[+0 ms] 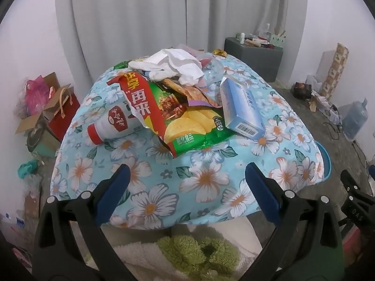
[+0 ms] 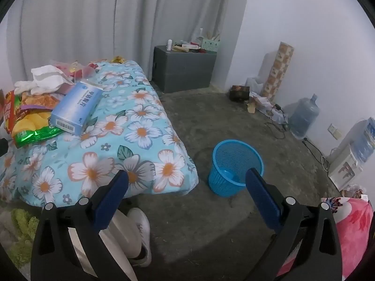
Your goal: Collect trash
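A pile of trash lies on a table under a blue floral cloth [image 1: 201, 178]: a green chip bag [image 1: 187, 126], a red wrapper [image 1: 143, 103], a white bottle with a red cap [image 1: 110, 124], a light-blue box [image 1: 241, 107], and crumpled white paper [image 1: 173, 66]. My left gripper [image 1: 187, 171] hovers open over the cloth's near part, short of the pile, with nothing between its blue pads. A blue mesh bin [image 2: 235, 166] stands on the floor right of the table [image 2: 145, 140]. My right gripper [image 2: 187, 175] is open and holds nothing, between table corner and bin. The box [image 2: 75, 107] and chip bag [image 2: 30, 126] show at its far left.
A grey cabinet [image 2: 185, 68] with clutter stands by the curtain. A water jug [image 2: 303, 117], cables and boxes line the right wall. A person's white shoe [image 2: 140, 231] is on the floor below the right gripper. Bags and cardboard [image 1: 46, 114] sit left of the table.
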A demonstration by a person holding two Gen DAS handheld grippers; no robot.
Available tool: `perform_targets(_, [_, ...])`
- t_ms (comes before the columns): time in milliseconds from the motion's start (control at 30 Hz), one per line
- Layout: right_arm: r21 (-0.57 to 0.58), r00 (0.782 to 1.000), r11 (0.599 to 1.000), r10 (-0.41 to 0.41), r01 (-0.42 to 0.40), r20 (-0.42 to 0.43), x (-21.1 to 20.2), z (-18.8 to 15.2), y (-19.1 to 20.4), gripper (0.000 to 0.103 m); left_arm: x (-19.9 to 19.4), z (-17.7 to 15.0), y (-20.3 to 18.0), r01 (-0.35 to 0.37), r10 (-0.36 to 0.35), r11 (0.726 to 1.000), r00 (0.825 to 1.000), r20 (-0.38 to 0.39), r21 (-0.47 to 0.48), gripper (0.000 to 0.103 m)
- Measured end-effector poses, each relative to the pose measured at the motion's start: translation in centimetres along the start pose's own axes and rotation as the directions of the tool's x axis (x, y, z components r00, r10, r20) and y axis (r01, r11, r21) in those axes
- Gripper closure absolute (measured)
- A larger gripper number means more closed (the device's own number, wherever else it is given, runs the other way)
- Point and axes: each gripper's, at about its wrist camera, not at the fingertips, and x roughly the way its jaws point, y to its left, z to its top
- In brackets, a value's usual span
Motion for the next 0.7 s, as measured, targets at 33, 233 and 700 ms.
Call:
perform_targets(33, [0.001, 1.0, 1.0, 0.001, -0.001, 0.0, 0.01, 0.0, -0.01, 0.006, -0.22, -0.24, -0.19, -0.008, 0.008, 1.0, 1.0, 0.003, -0.006, 0.009])
perform_targets(233, [-0.001, 1.0, 1.0, 0.001, -0.001, 0.001, 0.01, 0.08, -0.03, 0.006, -0.22, -0.2, -0.17, -0.009, 0.009, 1.0, 1.0, 0.003, -0.006, 0.009])
perform_targets(700, [0.001, 1.0, 1.0, 0.006, -0.006, 0.001, -0.22, 0.37, -0.1, 0.006, -0.23, -0.21, -0.23, -0.01, 0.01, 1.0, 1.0, 0.003, -0.007, 0.009])
